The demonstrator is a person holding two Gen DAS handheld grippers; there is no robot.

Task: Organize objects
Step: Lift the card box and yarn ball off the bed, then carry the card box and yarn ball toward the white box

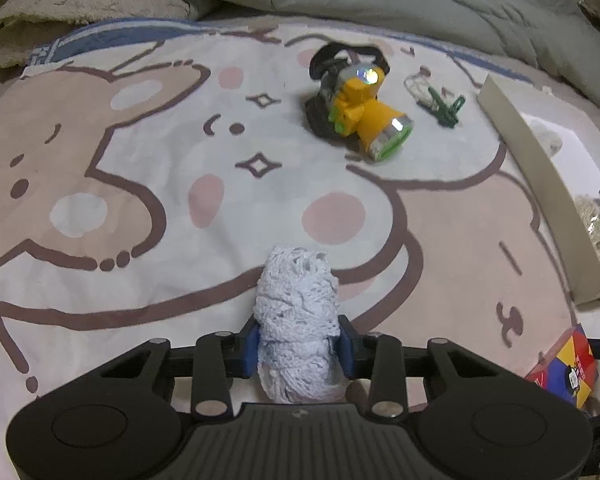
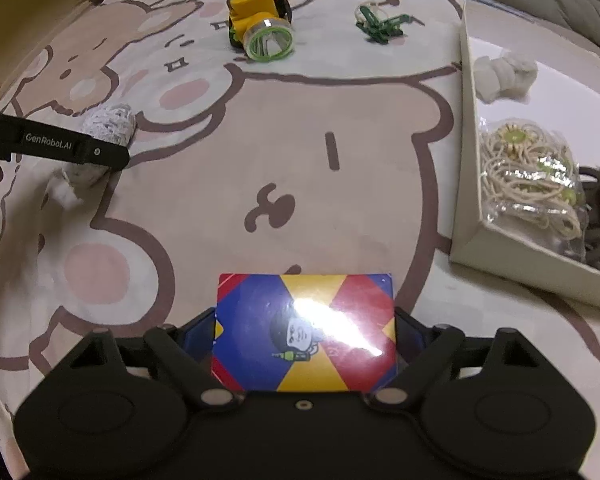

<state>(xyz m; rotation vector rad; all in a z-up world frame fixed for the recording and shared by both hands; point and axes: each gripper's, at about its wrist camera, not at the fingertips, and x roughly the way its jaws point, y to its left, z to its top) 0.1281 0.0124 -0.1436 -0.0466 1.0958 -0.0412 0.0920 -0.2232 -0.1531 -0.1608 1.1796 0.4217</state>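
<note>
A white knitted roll stands between the blue pads of my left gripper, which is shut on it just above the cartoon bedsheet. In the right wrist view the same roll shows at far left, behind a black finger of the left gripper. A glossy card box in red, blue and yellow fills the gap of my right gripper. Both pads lie against the box's sides. The box also appears at the lower right of the left wrist view.
A yellow headlamp with a black strap and a green plastic clip lie further back on the sheet. At right is a shallow white tray with a bag of beige cord, a white wad and dark straps. A grey-green quilt is bunched at the back.
</note>
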